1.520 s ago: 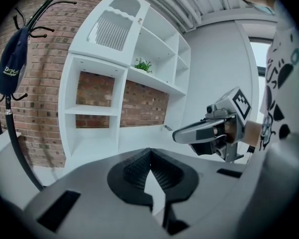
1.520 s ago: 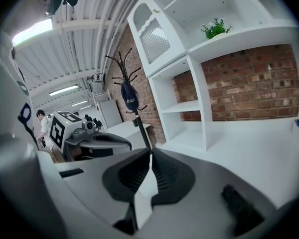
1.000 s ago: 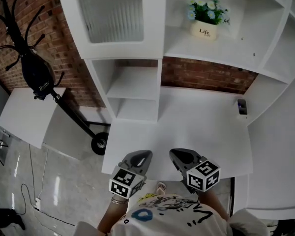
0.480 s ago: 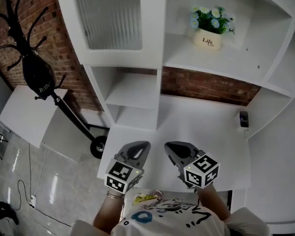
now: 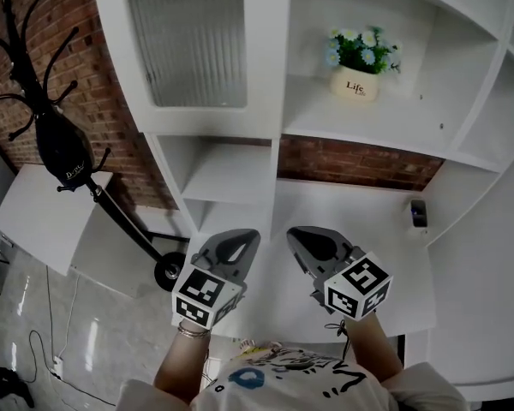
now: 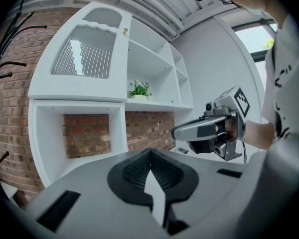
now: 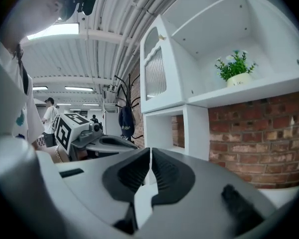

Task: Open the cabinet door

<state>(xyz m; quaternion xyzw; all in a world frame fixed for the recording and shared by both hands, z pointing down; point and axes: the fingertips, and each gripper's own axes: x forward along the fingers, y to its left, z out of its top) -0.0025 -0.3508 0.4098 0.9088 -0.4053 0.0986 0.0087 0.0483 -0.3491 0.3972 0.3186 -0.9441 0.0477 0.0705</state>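
Claws, pair: left claw (image 5: pixel 236 245) and right claw (image 5: pixel 307 242) hovering side by side over near edge of white tabletop (image 5: pixel 373 229), both clenched, gripping nothing. Cabinet door (image 5: pixel 193 45), ribbed glass, sitting shut at upper left, well apart from both claws. Potted plant (image 5: pixel 360 58) standing on shelf (image 5: pixel 325 114) right of door.

Left gripper (image 5: pixel 237 238), right gripper (image 5: pixel 303 235) — grey; printed tee (image 5: pixel 284 380)
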